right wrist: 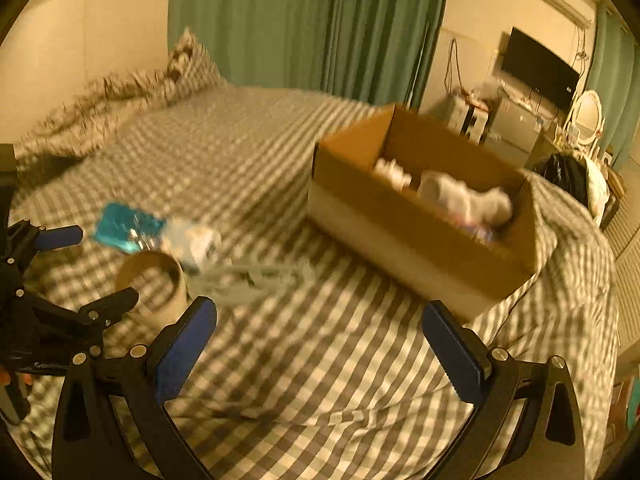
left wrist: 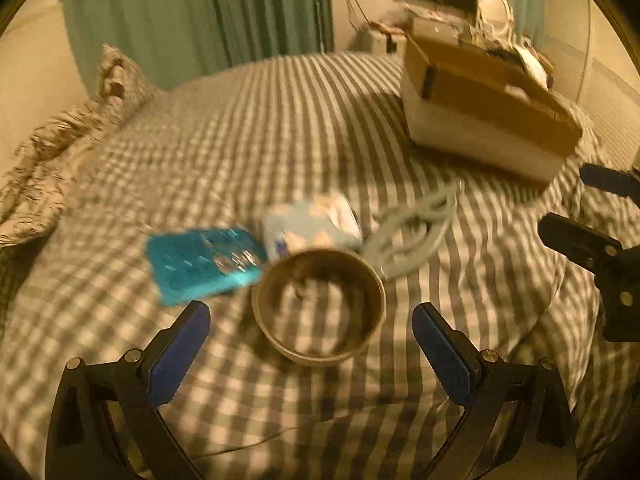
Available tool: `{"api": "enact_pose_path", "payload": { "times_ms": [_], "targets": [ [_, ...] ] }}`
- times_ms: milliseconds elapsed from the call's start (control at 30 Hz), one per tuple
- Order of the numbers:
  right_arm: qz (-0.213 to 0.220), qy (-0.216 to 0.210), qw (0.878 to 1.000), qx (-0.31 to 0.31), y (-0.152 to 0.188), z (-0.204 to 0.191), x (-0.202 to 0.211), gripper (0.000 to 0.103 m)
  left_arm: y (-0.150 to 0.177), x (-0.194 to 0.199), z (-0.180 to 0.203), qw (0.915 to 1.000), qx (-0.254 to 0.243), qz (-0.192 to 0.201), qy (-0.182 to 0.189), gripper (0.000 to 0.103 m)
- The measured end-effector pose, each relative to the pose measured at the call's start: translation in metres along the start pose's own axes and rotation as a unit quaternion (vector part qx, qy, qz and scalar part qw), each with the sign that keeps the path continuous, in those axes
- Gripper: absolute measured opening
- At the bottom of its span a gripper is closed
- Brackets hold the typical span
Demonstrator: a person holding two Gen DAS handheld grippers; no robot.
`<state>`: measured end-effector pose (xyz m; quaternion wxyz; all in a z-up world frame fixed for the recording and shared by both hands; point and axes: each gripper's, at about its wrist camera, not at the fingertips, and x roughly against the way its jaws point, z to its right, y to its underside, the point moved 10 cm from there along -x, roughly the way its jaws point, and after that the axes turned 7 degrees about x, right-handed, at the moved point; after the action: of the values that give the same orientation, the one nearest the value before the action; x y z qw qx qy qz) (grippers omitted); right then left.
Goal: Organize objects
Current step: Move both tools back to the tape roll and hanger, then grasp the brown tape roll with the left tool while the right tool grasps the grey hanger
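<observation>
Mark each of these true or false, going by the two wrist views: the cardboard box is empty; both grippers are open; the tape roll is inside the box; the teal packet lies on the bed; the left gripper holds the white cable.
1. The cardboard box is empty. False: whitish items lie inside it, too blurred to name.
2. Both the left gripper and the right gripper are open. True.
3. The tape roll is inside the box. False: it lies on the checked bedsheet, outside the box.
4. The teal packet lies on the bed. True.
5. The left gripper holds the white cable. False: the cable lies loose on the sheet.
</observation>
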<state>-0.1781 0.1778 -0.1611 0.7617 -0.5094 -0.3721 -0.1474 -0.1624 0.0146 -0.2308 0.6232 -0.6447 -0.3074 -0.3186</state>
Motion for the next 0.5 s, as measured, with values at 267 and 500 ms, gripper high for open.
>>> {"api": "enact_pose_path", "payload": {
  "times_ms": [267, 500],
  "targets": [
    [-0.027, -0.023, 0.999, -0.010, 0.020, -0.006, -0.033, 0.103, 0.010, -0.037, -0.004, 0.9990, -0.004, -0.033, -0.030, 0.103],
    [-0.035, -0.027, 0.999, -0.013, 0.024, -0.007, -0.038, 0.103, 0.009, -0.046, -0.003, 0.9988, 0.017, -0.044, 0.011, 0.087]
  ]
}}
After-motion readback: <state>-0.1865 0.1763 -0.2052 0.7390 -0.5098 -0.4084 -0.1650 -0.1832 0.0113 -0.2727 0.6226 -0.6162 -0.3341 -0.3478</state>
